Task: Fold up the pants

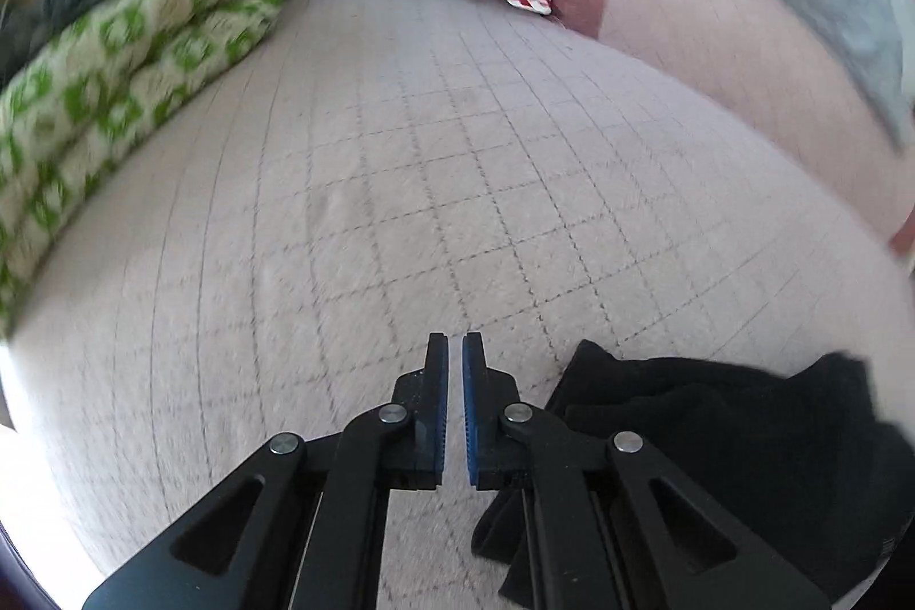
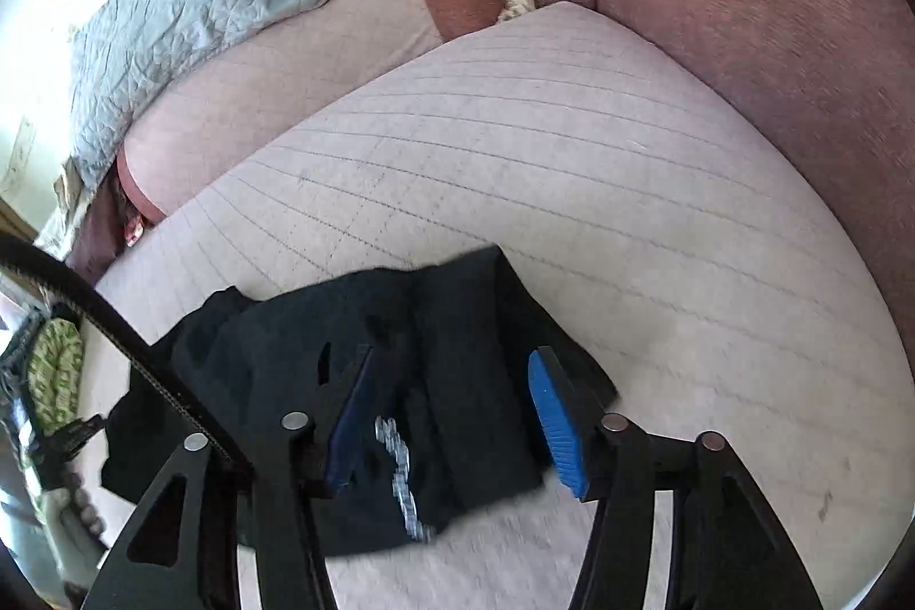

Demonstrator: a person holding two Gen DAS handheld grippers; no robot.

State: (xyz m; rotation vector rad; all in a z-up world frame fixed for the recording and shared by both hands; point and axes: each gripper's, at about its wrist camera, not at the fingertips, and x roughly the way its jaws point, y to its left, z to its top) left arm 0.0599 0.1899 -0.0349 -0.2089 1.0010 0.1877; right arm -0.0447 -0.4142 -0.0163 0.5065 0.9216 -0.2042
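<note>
Folding soft black pants (image 2: 400,381) on a sofa cushion (image 2: 572,164).
Left tool (image 1: 456,353) closed, empty; right tool (image 2: 452,381) open above them. Floppy, light: pinch an edge.

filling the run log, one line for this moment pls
task: fold pants | pants: bunched on cushion | left gripper: shut, empty | right gripper: open over pants

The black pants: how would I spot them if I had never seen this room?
Find the wide pale quilted cushion with its thin grid of stitching, backed by reddish-pink upholstery. Near its front edge lies a crumpled dark heap: the black pants, with a whitish print. Nothing else on the cushion is black; the neighbouring cloths are grey or green-patterned.
</note>
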